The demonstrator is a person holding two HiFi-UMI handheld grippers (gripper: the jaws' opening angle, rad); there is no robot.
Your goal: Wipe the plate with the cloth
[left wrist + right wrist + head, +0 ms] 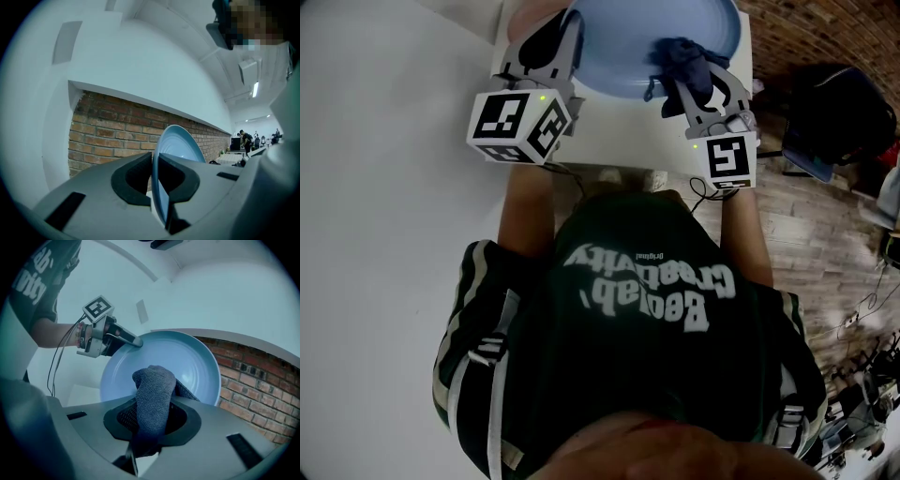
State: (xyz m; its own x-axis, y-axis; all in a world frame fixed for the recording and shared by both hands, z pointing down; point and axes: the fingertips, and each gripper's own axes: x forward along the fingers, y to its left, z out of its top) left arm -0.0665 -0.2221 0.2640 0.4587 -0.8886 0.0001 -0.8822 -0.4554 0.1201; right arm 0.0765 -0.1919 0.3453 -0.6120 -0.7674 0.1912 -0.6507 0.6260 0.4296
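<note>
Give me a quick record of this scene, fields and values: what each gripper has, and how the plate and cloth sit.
Left gripper: shut on the blue plate at its rim
Right gripper: shut on the grey cloth
Plate: tilted up, face toward the cloth
Cloth: bunched in front of the plate's face; contact unclear
Surface: white table below
Backdrop: brick wall

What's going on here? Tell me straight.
A person is working with a gripper in each hand. The left gripper is clamped on the rim of a light blue plate, holding it up on edge. The right gripper grips a dark cloth at the plate's face, apparently wiping, though the pictures can't confirm contact.
</note>
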